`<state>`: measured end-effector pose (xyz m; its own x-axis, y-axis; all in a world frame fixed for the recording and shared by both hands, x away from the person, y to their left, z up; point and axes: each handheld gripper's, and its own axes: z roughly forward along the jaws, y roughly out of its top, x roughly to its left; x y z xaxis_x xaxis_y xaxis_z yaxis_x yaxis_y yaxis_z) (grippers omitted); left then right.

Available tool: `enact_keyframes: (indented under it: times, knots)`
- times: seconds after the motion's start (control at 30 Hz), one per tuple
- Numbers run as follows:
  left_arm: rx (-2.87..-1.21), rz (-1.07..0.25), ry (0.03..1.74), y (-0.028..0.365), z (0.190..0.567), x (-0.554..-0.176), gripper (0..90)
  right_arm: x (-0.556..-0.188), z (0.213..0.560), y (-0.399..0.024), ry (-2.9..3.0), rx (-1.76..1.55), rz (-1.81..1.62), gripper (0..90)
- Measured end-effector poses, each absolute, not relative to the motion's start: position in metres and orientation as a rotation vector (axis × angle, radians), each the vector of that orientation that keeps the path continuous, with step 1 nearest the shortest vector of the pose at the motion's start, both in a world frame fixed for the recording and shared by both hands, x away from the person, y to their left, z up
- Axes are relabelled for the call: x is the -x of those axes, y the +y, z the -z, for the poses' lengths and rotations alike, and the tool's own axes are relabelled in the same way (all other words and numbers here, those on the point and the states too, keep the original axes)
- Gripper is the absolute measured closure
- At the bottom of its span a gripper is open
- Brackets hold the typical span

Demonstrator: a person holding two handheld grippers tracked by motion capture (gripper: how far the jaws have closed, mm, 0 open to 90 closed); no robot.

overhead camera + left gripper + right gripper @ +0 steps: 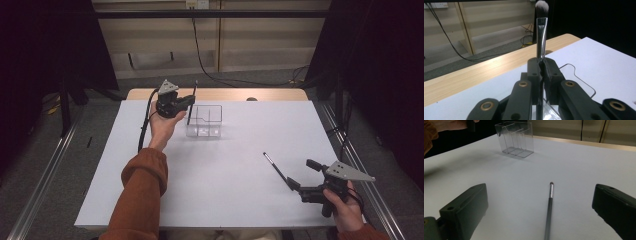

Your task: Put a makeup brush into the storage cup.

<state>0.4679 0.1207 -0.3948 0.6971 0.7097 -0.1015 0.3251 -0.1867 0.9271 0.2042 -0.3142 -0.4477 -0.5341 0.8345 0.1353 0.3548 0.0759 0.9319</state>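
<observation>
Brushes and a clear organizer occupied a white table (225, 190) as a person in a rust-coloured sleeve (142, 180) worked with a hand-held gripper in each hand. The left gripper (186, 101), held above the far left part of the table, had its fingers (549, 75) pressed together on the handle of a makeup brush (541, 37), which stood nearly upright with its pale-tipped bristles at the top. That brush hung at the left edge of the clear compartment box (205, 121), its lower end close to the box's left wall; whether it touched the box could not be told. In the left gripper view, the clear rim of the box showed just behind the closed fingers.

At the near right of the table, the right gripper (302, 175) sat low with its fingers (466, 207) spread wide and gripping nothing. A second, dark-handled brush (549, 207) lay flat on the table between them, touching neither finger, its small tip pointing toward the box. The box stood well apart from this brush, toward the far side of the table.
</observation>
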Motion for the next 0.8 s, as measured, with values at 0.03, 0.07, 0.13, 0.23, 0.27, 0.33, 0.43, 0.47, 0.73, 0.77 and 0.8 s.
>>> enact_keyframes:
  times: [0.03, 0.07, 0.13, 0.23, 0.27, 0.33, 0.43, 0.47, 0.73, 0.77, 0.8]
  knots:
    - [-1.782, -0.425, 0.823, 0.1209, 0.3951, -0.468, 84.3, -0.2041, 0.4476, -0.3142, 1.923, -1.174, -1.46, 0.0]
    - [-1.783, -0.428, 0.822, 0.1204, 0.3953, -0.4678, 84.3, -0.204, 0.4477, -0.3142, 1.923, -1.171, -1.46, 0.0]
    - [-1.787, -0.426, 0.821, 0.1194, 0.3957, -0.4673, 84.2, -0.2039, 0.4476, -0.3144, 1.923, -1.171, -1.459, 0.0]
    - [-1.788, -0.425, 0.825, 0.1184, 0.3966, -0.4672, 84.2, -0.2041, 0.4477, -0.3145, 1.923, -1.168, -1.457, 0.0]
    - [-1.788, -0.425, 0.827, 0.1183, 0.3968, -0.4673, 84.1, -0.2041, 0.4476, -0.3143, 1.923, -1.168, -1.459, 0.0]
    - [-1.783, -0.423, 0.831, 0.1186, 0.3977, -0.4676, 84.0, -0.2039, 0.4476, -0.3141, 1.923, -1.17, -1.458, 0.0]
    - [-1.785, -0.413, 0.843, 0.1197, 0.398, -0.4679, 83.3, -0.204, 0.4477, -0.3145, 1.922, -1.167, -1.456, 0.0]
    - [-1.781, -0.412, 0.847, 0.1203, 0.398, -0.468, 83.1, -0.2039, 0.4477, -0.3146, 1.921, -1.168, -1.456, 0.0]
    - [-1.764, -0.399, 0.849, 0.1232, 0.3967, -0.4677, 68.9, -0.2038, 0.4476, -0.3141, 1.922, -1.171, -1.459, 0.0]
    - [-1.764, -0.397, 0.85, 0.1232, 0.3967, -0.4675, 68.2, -0.2038, 0.4476, -0.3141, 1.922, -1.171, -1.459, 0.0]
    - [-1.764, -0.397, 0.847, 0.1231, 0.3968, -0.4674, 66.7, -0.2039, 0.4477, -0.314, 1.923, -1.172, -1.458, 0.0]
